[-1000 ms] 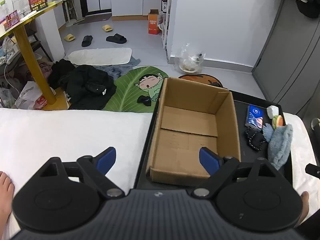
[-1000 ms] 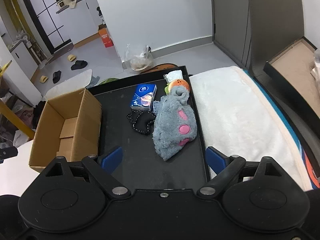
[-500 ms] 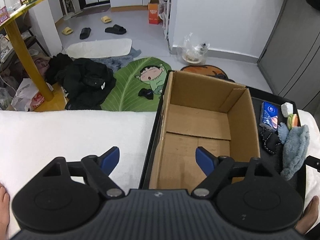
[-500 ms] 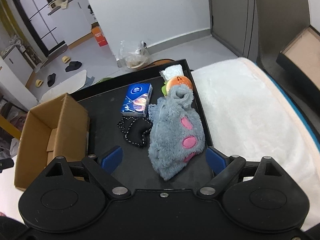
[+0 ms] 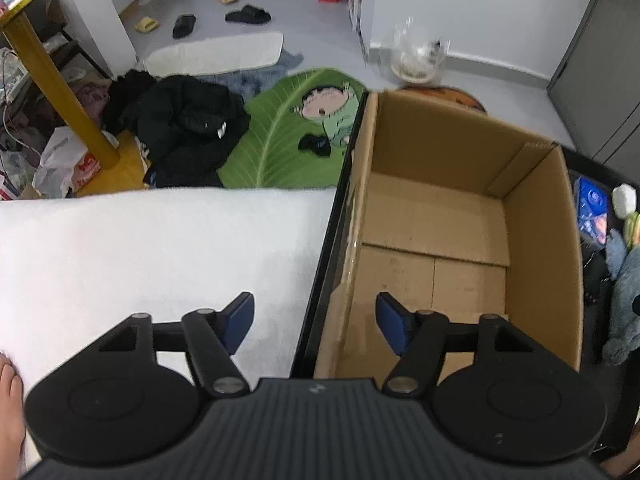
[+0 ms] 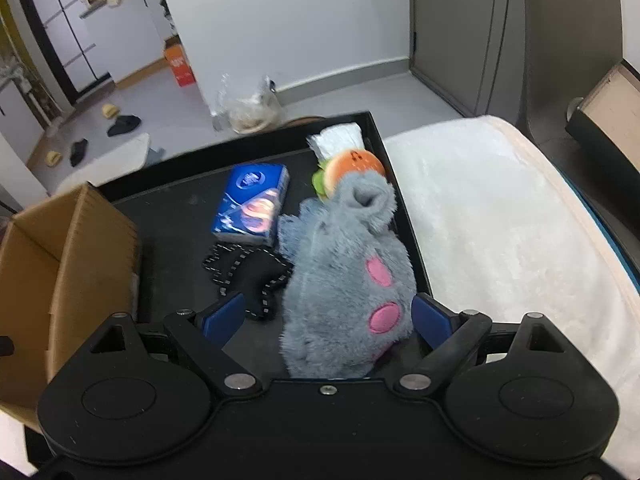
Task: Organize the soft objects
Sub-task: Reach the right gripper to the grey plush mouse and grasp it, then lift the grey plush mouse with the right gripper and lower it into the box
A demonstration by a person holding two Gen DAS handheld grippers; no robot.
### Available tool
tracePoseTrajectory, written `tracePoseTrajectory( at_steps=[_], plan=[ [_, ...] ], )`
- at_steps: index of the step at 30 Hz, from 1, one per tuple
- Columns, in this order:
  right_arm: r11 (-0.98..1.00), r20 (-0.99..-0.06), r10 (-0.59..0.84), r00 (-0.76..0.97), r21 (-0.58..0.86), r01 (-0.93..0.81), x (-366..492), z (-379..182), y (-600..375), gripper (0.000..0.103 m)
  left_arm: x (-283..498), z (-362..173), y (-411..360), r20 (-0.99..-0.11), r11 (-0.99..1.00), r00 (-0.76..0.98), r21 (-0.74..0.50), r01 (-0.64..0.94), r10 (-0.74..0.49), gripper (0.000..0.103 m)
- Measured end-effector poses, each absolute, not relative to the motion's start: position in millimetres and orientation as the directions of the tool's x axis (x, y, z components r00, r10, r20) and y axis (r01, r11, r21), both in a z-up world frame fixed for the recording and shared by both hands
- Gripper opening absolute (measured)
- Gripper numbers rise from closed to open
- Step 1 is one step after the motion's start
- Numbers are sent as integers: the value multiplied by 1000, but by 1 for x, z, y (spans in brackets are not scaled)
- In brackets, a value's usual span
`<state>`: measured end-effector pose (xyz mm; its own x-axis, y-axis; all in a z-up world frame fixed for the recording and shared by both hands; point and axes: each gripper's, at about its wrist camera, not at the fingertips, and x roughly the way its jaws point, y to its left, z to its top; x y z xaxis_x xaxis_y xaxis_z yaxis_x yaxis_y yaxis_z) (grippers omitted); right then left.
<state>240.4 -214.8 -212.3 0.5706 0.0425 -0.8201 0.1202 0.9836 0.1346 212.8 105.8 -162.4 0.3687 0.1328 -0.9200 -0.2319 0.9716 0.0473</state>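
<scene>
A grey plush paw with pink pads (image 6: 348, 272) lies on the black tray (image 6: 180, 208). It sits between the fingers of my right gripper (image 6: 326, 320), which is open around its near end. Behind the paw are a small burger plush (image 6: 352, 168) and a white tissue packet (image 6: 340, 138). An empty cardboard box (image 5: 540, 240) stands on the tray's left part. My left gripper (image 5: 316, 322) hovers over the box's left wall; its jaws are closing, with that wall and the tray edge between them, untouched.
A blue tissue pack (image 6: 252, 204) and a black dotted-trim piece (image 6: 248, 272) lie left of the paw. White fleece blanket (image 5: 160, 260) covers the surface on both sides. A person's bare foot (image 5: 10, 400) shows at the lower left. Clothes and a leaf mat (image 5: 288, 144) lie on the floor.
Both grippers have come down and forward. The left jaws have narrowed over the box's left wall. The plush paw now lies between the right fingers.
</scene>
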Motion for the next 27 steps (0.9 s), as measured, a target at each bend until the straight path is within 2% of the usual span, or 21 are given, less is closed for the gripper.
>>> tracePoseTrajectory(
  at_steps=[3, 7, 8, 9, 10, 12, 14, 18, 27],
  plan=[
    [986, -829, 14, 559, 104, 129, 244, -218, -216, 88, 216, -168, 99, -927, 978, 348, 71, -198, 138, 56],
    [987, -831, -12, 557, 79, 139, 249, -222, -215, 84, 222, -176, 96, -932, 977, 323, 110, -183, 165, 38],
    [988, -832, -17, 555, 71, 137, 250, -223, -214, 79, 223, -179, 96, -934, 977, 316, 114, -183, 168, 32],
    [989, -833, -21, 553, 64, 133, 252, -225, -213, 76, 224, -182, 97, -938, 976, 305, 114, -185, 167, 30],
    [990, -833, -28, 553, 55, 133, 252, -226, -213, 65, 225, -185, 98, -941, 976, 298, 107, -188, 161, 26],
    [989, -824, -22, 566, 66, 134, 250, -227, -215, 52, 225, -186, 99, -945, 978, 295, 90, -188, 144, 21],
    [989, -816, -11, 578, 78, 129, 248, -225, -217, 47, 223, -184, 95, -943, 981, 302, 91, -173, 140, 13],
    [986, -812, 0, 584, 96, 134, 241, -220, -221, 43, 218, -179, 88, -933, 982, 325, 111, -152, 155, 11],
    [985, -801, 62, 596, 144, 92, 223, -203, -218, 42, 208, -167, 73, -910, 987, 381, 141, -79, 160, 9]
  ],
)
